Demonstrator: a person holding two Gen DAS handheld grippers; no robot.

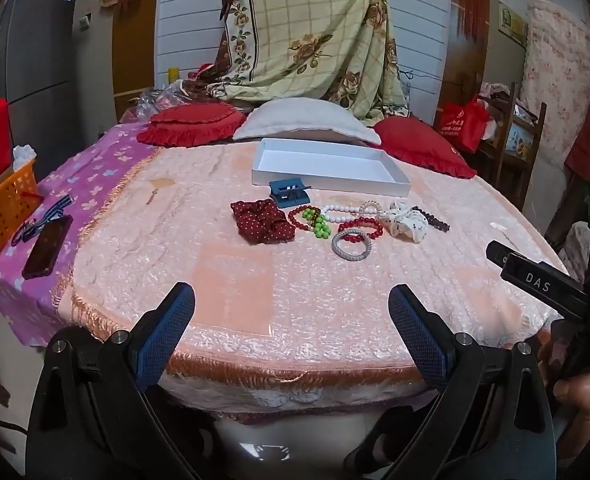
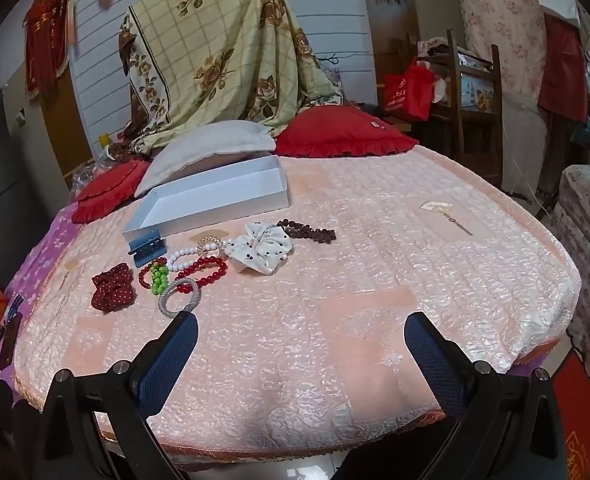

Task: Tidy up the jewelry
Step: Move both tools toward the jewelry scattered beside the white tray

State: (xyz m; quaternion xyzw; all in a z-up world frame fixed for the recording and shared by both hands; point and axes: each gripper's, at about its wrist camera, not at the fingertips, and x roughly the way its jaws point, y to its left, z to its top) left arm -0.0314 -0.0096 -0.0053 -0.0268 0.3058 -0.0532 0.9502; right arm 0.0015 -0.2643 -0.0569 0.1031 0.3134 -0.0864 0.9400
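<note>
Jewelry point(image 1: 337, 220) is heaped on the pink bedspread point(image 1: 255, 280), just before the empty white box point(image 1: 327, 166). "DAS" is read on the right gripper point(image 1: 535, 276). The left gripper point(image 1: 291, 336) and right gripper are both held wide apart, gripping nothing.

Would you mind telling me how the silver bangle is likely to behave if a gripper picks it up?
The silver bangle holds a round shape lying flat, so it probably stays stiff. Its thin rim sits low on the soft quilt, likely awkward to pinch. Set on edge, it might roll.
</note>
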